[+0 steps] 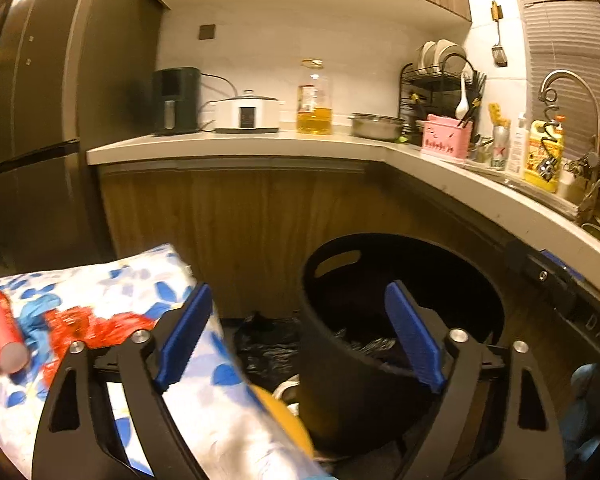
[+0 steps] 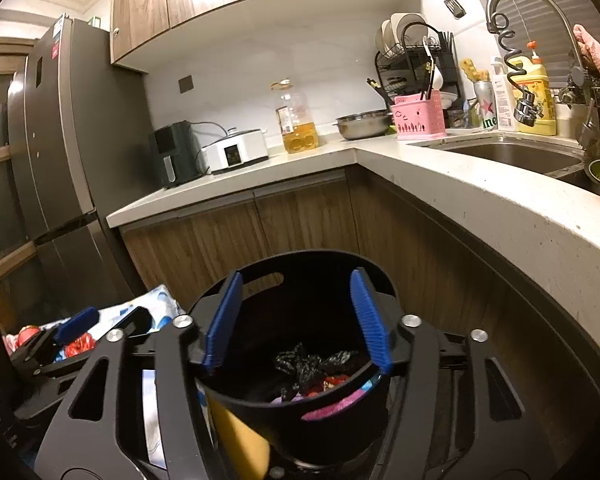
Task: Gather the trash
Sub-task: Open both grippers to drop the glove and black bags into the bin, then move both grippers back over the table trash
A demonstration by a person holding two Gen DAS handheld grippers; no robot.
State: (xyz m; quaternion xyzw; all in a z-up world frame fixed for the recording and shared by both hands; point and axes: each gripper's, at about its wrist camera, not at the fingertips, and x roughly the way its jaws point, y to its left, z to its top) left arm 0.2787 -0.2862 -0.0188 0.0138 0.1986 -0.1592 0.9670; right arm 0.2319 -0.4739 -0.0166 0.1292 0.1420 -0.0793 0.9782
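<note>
A black trash bin (image 1: 340, 368) with handle slots stands on the floor by the cabinets; it also shows in the right wrist view (image 2: 284, 404), holding crumpled black plastic (image 2: 312, 364) and red and pink scraps. My left gripper (image 1: 300, 340) is open and empty, between the bin and a floral cloth surface (image 1: 204, 412). On that cloth lie a red cylinder (image 1: 0, 332), a crumpled red wrapper (image 1: 92, 324) and a blue scrap (image 1: 36, 312). My right gripper (image 2: 298, 316) is open and empty, directly above the bin's mouth.
An L-shaped counter (image 2: 460, 184) wraps around the bin, with wooden cabinets (image 1: 240, 220) below. On it are an oil bottle (image 2: 296, 120), a steel bowl (image 2: 364, 124), a pink caddy (image 2: 418, 118) and a sink (image 2: 508, 152). A fridge (image 2: 56, 160) stands left.
</note>
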